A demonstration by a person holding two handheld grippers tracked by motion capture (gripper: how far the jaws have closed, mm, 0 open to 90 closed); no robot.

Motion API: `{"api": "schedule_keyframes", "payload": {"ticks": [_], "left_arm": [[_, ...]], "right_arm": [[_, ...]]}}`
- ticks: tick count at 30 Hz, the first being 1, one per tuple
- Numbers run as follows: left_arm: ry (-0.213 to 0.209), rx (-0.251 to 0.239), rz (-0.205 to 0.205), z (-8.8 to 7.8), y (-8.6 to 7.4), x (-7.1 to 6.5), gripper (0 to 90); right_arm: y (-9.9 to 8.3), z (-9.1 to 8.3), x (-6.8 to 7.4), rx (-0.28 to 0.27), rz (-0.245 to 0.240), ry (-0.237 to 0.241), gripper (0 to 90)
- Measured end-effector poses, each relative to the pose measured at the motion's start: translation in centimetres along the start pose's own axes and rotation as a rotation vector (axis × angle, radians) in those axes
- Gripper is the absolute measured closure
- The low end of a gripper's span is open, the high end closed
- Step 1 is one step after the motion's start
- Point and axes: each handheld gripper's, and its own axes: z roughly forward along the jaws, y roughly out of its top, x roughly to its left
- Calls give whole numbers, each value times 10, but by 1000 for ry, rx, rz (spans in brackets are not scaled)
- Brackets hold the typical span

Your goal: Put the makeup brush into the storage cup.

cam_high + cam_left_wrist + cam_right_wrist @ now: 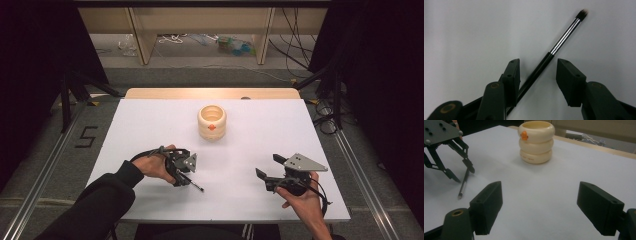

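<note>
A thin make-up brush with a black handle, silver ferrule and dark bristle tip lies on the white table top. My left gripper is open and low over it, with the handle running slantwise between the jaws and close against the left one. From above, the brush pokes out to the lower right of the left gripper. My right gripper stands open at the right with nothing between its jaws. In the right gripper view, the left gripper straddles the brush.
A cream ribbed cup with a small orange mark stands at the table's middle back; it is also the cup ahead of my right gripper. The white sheet covers a wooden table; cables and frame legs lie beyond.
</note>
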Motion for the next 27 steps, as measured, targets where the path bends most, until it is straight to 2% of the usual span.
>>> {"api": "schedule_keyframes", "payload": {"ticks": [2, 4, 7, 8, 9, 10, 11, 12, 14, 15, 16, 17, 19, 21, 22, 27], "left_arm": [[-6, 12, 14, -1, 0, 0, 590], [-19, 7, 2, 0, 1, -1, 637], [-33, 17, 2, -1, 1, 0, 672], [-36, 8, -9, 0, 1, -1, 672], [-36, 18, 3, -1, 1, 0, 693], [-39, 21, 3, 0, 2, 0, 697], [-43, 21, 1, 0, 2, 0, 706], [-51, 13, -23, 0, 1, 0, 715], [-50, 13, -24, 0, 1, -1, 720], [-52, 14, -24, 0, 2, -1, 725], [-53, 14, -22, 0, 2, -1, 729], [-54, 15, -18, 0, 2, -1, 731], [-55, 23, -11, 0, 2, 0, 738], [-55, 23, -21, 0, 2, -1, 749], [-59, 34, -11, 0, 3, 0, 753], [-58, 40, -32, 0, 5, -2, 774]], "right_arm": [[0, -1, 1, 17, 12, 6, 214], [0, 0, 1, -5, 14, 6, 215], [0, -1, 1, 9, 11, 8, 215], [0, -1, 1, 2, 12, 5, 216], [0, 0, 2, -4, 11, 2, 217], [0, 0, 0, 2, -7, 1, 217], [0, 0, 1, 13, 7, 8, 217], [0, 0, 1, 11, 2, 7, 217], [0, 0, 1, 0, -6, 2, 218], [1, -2, 1, 17, -8, -3, 218], [1, 0, 1, -1, -4, 1, 218], [0, 0, 1, 10, 5, 10, 218], [0, 0, 1, 5, -5, 5, 217], [1, -1, 1, 19, -6, -2, 217], [0, 0, 2, 23, 5, 13, 217], [0, 0, 1, 11, 2, 6, 217]]}}
